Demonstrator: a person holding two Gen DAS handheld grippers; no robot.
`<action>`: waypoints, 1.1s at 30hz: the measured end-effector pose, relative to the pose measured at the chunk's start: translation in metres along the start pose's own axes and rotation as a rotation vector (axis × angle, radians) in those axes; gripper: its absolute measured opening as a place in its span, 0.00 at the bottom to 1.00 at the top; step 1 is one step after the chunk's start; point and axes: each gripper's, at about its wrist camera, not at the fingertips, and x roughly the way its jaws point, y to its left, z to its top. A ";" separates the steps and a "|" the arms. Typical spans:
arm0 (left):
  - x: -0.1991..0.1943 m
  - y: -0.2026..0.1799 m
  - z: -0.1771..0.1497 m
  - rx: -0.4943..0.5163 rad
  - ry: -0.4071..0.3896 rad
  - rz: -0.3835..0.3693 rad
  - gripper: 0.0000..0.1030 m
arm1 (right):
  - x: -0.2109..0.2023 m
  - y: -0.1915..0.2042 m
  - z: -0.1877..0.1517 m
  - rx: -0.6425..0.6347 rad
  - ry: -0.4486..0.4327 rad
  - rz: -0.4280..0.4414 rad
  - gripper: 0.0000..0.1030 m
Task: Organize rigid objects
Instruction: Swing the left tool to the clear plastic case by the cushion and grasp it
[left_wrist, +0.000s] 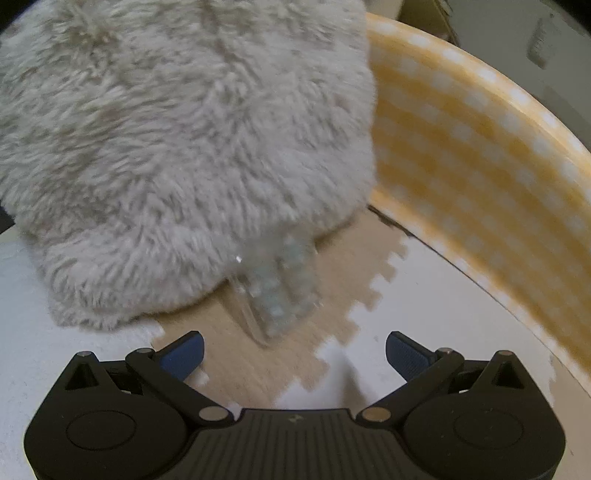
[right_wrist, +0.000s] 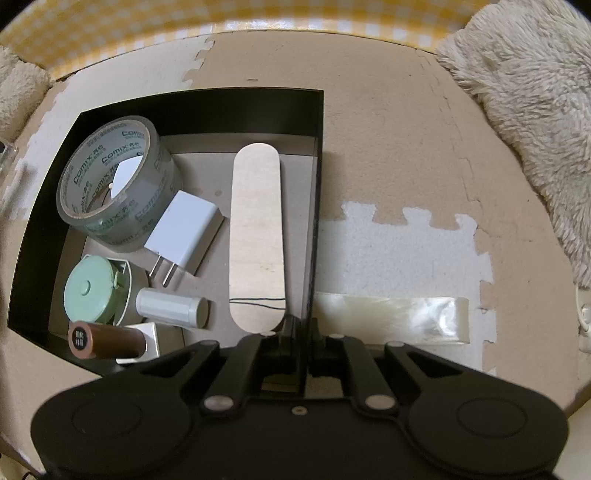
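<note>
In the left wrist view, a clear plastic case (left_wrist: 275, 291) with pale blue-green contents lies on the foam floor mat, its far end tucked under a fluffy grey cushion (left_wrist: 177, 147). My left gripper (left_wrist: 295, 350) is open just short of the case, with nothing between its blue pads. In the right wrist view, a black box (right_wrist: 320, 122) holds a clear tape roll (right_wrist: 118, 184), a white charger (right_wrist: 183, 232), a green tape measure (right_wrist: 92, 291), a white cylinder (right_wrist: 171, 308), a brown tube (right_wrist: 105, 339) and a flat wooden stick (right_wrist: 256, 236). My right gripper (right_wrist: 301, 326) is shut on the box's right wall.
A yellow checked wall (left_wrist: 480, 155) curves along the mat's edge (right_wrist: 147, 22). A strip of clear tape (right_wrist: 391, 317) lies on the mat right of the box. Fluffy cushions sit at the far right (right_wrist: 535, 129) and far left (right_wrist: 18, 96).
</note>
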 end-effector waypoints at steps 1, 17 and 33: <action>0.002 0.000 0.001 -0.004 -0.017 0.007 1.00 | 0.000 0.000 0.000 -0.001 0.000 -0.001 0.07; 0.042 0.007 0.017 -0.121 -0.045 -0.045 0.78 | 0.001 -0.001 0.002 0.004 0.002 0.001 0.07; 0.027 0.003 0.006 -0.033 0.080 -0.292 0.16 | 0.002 -0.002 0.002 0.007 0.001 0.003 0.07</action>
